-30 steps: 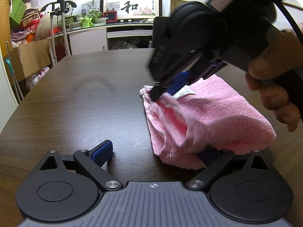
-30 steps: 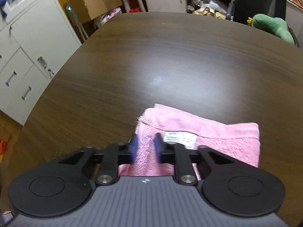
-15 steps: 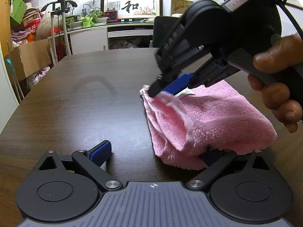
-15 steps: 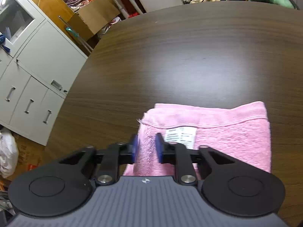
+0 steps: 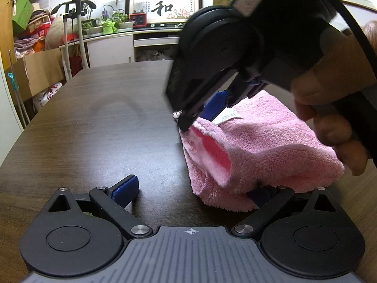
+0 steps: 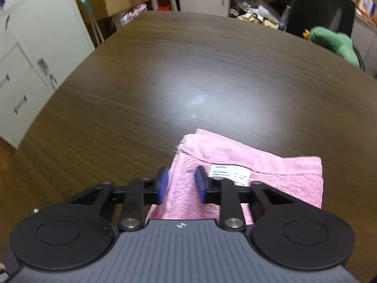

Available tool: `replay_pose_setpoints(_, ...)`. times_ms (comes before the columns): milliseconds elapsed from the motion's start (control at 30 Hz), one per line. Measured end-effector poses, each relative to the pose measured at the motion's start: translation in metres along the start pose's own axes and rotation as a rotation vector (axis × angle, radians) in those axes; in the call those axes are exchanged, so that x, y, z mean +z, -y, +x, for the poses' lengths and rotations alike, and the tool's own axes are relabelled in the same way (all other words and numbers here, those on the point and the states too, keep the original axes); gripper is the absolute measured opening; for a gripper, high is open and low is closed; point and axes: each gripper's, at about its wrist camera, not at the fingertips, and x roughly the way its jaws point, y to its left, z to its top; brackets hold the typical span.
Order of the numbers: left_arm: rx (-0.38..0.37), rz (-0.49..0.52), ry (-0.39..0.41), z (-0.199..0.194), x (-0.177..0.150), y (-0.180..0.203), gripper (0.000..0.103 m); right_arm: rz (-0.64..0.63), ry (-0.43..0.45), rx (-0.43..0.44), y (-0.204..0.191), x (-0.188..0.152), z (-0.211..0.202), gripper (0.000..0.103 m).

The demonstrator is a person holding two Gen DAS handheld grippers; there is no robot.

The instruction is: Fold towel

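Observation:
A pink towel point(image 5: 271, 146) lies folded on the dark wooden table point(image 5: 106, 118), its white label point(image 5: 226, 115) facing up. My right gripper point(image 5: 200, 115), held in a hand point(image 5: 329, 129), points down at the towel's far left corner. Its jaws are closing with the top layer between the blue pads, and that layer rises to the tips as an open pocket. The right wrist view shows the towel point(image 6: 271, 179) filling the gap of the right gripper point(image 6: 181, 184), with the label point(image 6: 229, 173) just to the right. My left gripper point(image 5: 192, 191) stands wide open at the towel's near edge, its right finger under the cloth.
White cabinets point(image 6: 28, 59) and a cardboard box point(image 5: 40, 70) stand beyond the table's left side. A black chair with a green plush point(image 6: 334, 42) is at the far right. A sideboard with plants and a framed picture point(image 5: 165, 7) lines the back wall.
The right gripper has shifted a little over the towel's corner and its view has swung. Its pads stand slightly wider apart than a second ago. The left gripper has not moved.

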Motion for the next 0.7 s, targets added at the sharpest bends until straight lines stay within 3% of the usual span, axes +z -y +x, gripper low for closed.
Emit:
replay_pose_setpoints(133,0.0,0.0,0.0,0.0,0.0,-0.001,0.098,0.058,0.029,0.042,0.017,-0.002,-0.002,0.009)
replay_pose_setpoints(433,0.003,0.004,-0.002,0.003,0.001,-0.003,0.098,0.113,0.194,0.024,0.037,0.004,-0.038,0.007)
replay_pose_setpoints(567,0.004,0.005,-0.003,0.004,0.001,0.001,0.098,0.102,0.174,0.03,0.034,0.005,-0.023,0.007)
replay_pose_setpoints(700,0.004,0.005,-0.003,0.004,0.001,0.003,0.098,0.111,0.083,0.087,0.028,0.0,0.002,0.013)
